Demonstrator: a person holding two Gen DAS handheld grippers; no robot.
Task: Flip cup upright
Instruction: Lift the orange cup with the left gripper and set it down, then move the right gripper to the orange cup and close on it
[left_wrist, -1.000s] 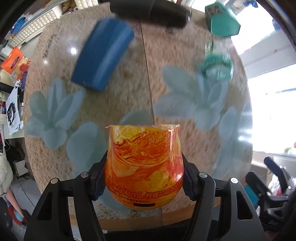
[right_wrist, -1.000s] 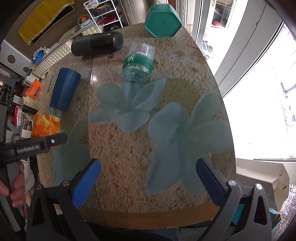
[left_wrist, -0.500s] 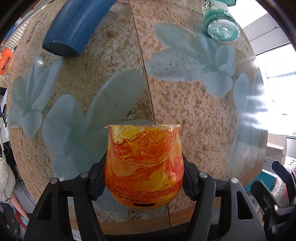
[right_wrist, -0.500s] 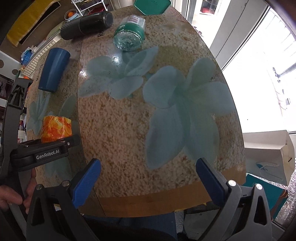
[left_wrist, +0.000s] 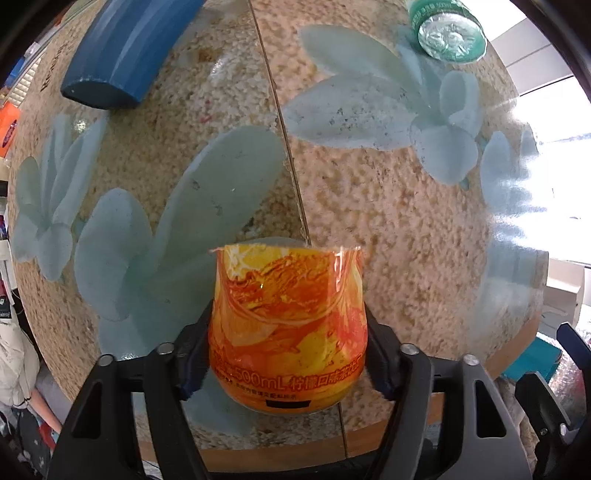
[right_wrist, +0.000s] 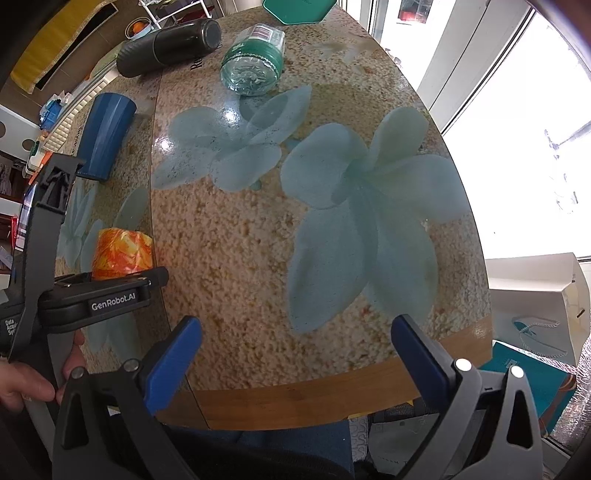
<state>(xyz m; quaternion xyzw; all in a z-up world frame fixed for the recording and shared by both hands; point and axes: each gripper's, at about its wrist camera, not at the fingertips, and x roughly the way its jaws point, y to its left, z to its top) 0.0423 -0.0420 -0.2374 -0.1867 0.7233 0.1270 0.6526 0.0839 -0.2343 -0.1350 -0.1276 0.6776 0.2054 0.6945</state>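
Note:
My left gripper is shut on an orange and yellow plastic cup, its open rim pointing away from the camera and down toward the table. The cup also shows in the right wrist view, held above the table's left front part by the left gripper. My right gripper is open and empty over the table's front edge. A blue cup lies on its side at the far left, also in the right wrist view.
A speckled round table with pale blue flower prints. A clear bottle with a green label lies on its side at the back. A black flask lies behind it. A green hexagonal lid is at the far edge.
The left gripper has tilted down and come closer to the table with the cup; the blue cup and bottle slid up in its view. The right gripper drew back toward the front edge.

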